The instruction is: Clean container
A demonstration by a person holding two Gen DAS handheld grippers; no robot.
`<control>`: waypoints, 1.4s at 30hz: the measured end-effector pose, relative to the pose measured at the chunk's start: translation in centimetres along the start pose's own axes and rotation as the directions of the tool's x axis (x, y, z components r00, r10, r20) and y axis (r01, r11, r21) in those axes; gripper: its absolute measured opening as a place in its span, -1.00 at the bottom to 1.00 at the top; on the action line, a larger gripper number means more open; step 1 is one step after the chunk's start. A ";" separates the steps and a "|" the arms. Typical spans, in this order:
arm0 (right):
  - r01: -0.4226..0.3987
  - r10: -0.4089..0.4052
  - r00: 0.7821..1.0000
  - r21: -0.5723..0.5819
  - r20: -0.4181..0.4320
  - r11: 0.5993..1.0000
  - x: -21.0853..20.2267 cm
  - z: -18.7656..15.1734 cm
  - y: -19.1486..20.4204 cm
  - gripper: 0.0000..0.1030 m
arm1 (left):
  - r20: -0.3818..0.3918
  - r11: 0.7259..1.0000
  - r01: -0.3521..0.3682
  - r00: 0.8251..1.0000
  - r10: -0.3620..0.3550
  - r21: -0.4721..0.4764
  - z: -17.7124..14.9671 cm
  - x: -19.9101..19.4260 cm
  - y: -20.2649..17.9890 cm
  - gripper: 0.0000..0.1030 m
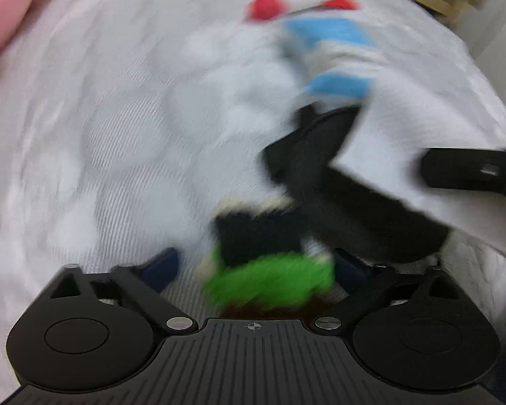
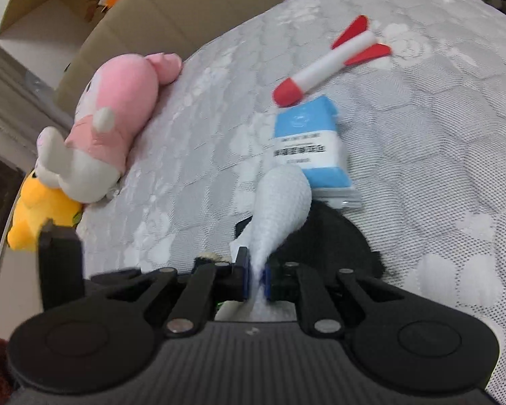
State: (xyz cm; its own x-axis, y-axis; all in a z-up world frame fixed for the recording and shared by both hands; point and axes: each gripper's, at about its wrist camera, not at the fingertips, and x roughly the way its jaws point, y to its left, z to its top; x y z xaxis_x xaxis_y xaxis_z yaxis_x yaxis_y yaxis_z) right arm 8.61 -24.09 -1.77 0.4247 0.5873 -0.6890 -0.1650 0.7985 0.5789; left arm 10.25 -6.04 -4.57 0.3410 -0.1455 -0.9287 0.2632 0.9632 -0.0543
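On the quilted bed (image 2: 421, 168), you are clenching the right gripper (image 2: 256, 278) on a white tissue (image 2: 281, 202) for wiping the black container (image 1: 354, 202) lying near; the left gripper's (image 1: 253, 270) jaws are spread, released.

The left wrist view is smeared by motion throughout. Between the left claw (image 1: 256, 266) fingers a green and black object (image 1: 270, 280) is seen, but what it is, and whether it is gripped, cannot be told. Ahead of the right claw (image 2: 256, 278), the black container (image 2: 334, 236) is largely hidden by the white tissue (image 2: 280, 209). The yellow plush (image 2: 40, 212), far left of it, is partly covered.
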 end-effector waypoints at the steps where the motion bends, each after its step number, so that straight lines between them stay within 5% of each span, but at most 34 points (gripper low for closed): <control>1: -0.009 0.009 1.000 0.008 0.012 1.000 -0.2 0.2 -0.2 -0.78 | 0.019 1.000 0.012 1.000 -0.012 0.025 0.6 -0.8 -0.4 0.15; 2: -0.024 0.023 0.999 0.017 0.031 1.000 -0.5 0.3 -0.4 -0.78 | 0.043 0.999 0.033 0.998 -0.035 0.042 1.1 -1.6 -0.7 -0.01; 7: -0.149 0.144 0.983 0.040 0.111 0.988 -2.0 1.1 -0.3 -0.78 | 0.175 0.993 0.085 0.980 -0.099 0.085 0.2 -5.9 -1.0 0.00; 12: -0.337 0.338 0.941 -0.012 0.019 0.941 -1.4 0.2 1.6 -0.78 | 0.128 0.987 0.152 0.979 -0.157 0.052 -5.2 -7.8 0.0 0.12; 17: -0.240 0.235 0.969 -0.058 -0.074 0.969 -0.4 -1.9 2.7 -0.70 | 0.108 0.972 0.234 0.967 -0.230 -0.023 -8.9 -9.5 1.0 0.25; 22: -0.143 0.124 0.979 -0.113 -0.160 0.983 0.7 -4.0 3.8 -0.70 | 0.112 0.974 0.224 0.968 -0.224 0.018 -9.5 -9.4 0.1 0.37; 33: 0.030 -0.097 0.960 -0.247 -0.262 0.969 3.2 -6.3 4.9 -0.71 | 0.127 0.973 0.229 0.964 -0.232 0.039 -10.0 -9.8 -0.2 0.52; 35: 0.051 -0.128 0.949 -0.264 -0.287 0.963 3.6 -6.5 4.9 -0.71 | 0.122 0.974 0.222 0.966 -0.226 0.045 -10.0 -9.7 -0.3 0.73; 39: 0.020 -0.110 0.928 -0.249 -0.355 0.968 4.1 -6.6 4.7 -0.77 | 0.077 0.980 0.189 0.978 -0.193 0.058 -10.2 -8.5 -0.4 0.82; 42: -0.061 0.012 0.929 -0.120 -0.370 0.991 4.0 -5.5 3.7 -0.79 | 0.059 0.984 0.167 0.984 -0.170 0.064 -9.9 -7.3 -0.3 0.67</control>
State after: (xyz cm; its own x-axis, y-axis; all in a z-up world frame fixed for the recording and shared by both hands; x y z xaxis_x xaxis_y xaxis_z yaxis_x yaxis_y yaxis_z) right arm 4.75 -18.05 -4.73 0.0627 0.6041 -0.7944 -0.2961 0.7714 0.5633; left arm -1.31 -3.05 -1.40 0.3436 -0.3206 -0.8827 0.3738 0.9089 -0.1847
